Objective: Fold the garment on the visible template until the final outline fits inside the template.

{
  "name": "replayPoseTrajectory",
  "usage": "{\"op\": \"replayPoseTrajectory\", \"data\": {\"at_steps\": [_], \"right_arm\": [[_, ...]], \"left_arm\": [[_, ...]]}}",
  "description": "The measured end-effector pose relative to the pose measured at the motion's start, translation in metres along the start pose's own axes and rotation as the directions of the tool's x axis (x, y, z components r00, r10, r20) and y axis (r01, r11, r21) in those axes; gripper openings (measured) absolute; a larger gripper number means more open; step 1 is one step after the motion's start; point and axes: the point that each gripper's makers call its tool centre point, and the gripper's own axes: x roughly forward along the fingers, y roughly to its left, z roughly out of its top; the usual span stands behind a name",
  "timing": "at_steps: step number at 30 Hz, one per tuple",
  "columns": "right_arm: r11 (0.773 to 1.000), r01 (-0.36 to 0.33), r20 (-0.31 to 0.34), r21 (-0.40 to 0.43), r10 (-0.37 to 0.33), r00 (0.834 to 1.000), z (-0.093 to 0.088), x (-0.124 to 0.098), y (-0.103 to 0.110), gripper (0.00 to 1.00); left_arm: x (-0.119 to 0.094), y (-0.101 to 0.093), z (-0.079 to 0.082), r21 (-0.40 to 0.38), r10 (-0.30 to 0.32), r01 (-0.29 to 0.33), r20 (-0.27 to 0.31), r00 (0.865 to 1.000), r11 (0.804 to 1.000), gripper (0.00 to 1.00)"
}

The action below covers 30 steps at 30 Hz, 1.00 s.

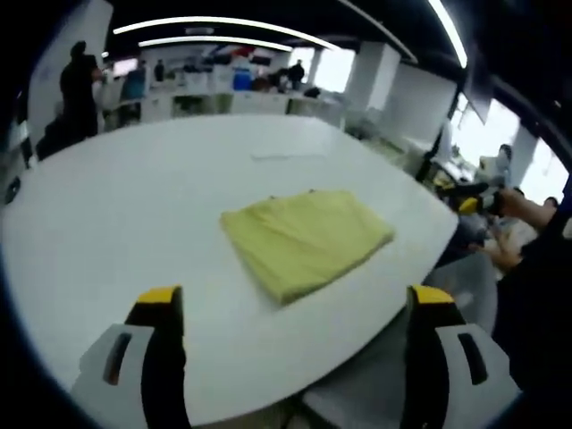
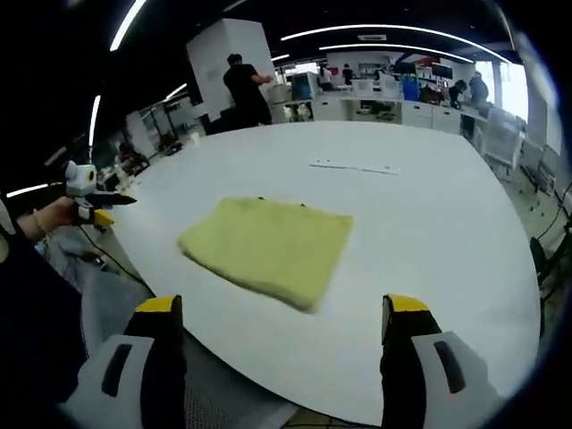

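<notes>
Facing folded yellow garment [image 1: 306, 240] on white table [image 1: 134, 206]

An open office is seen: long ceiling light strips [image 1: 223, 22], a white pillar [image 2: 228, 63], bright windows [image 1: 487, 134], and cluttered desks [image 2: 393, 103] behind.

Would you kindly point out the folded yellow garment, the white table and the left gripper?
folded yellow garment [image 1: 306, 239]: left gripper view, middle of top layer.
white table [image 2: 429, 214]: right gripper view, bare surface right of the garment.
left gripper [image 1: 295, 308]: left gripper view, midway between its open jaws.
</notes>
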Motion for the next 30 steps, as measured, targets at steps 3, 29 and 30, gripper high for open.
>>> {"op": "replayPoseTrajectory", "data": {"at_steps": [3, 29, 30], "right_arm": [[1.000, -0.010, -0.014, 0.000, 0.010, 1.000, -0.004, 0.006, -0.001, 0.85], [0.995, -0.098, -0.156, -0.001, 0.097, 0.983, -0.050, 0.087, -0.017, 0.52], [0.995, -0.099, -0.157, 0.002, 0.098, 0.983, -0.051, 0.089, -0.018, 0.51]], "left_arm": [[0.009, 0.000, -0.007, 0.000, -0.008, 0.008, -0.021, 1.000, 1.000, 0.91], [0.087, 0.013, -0.072, -0.079, -0.049, 0.038, -0.143, 0.989, 0.996, 0.47], [0.089, 0.013, -0.072, -0.081, -0.051, 0.039, -0.144, 0.988, 0.996, 0.46]]}}
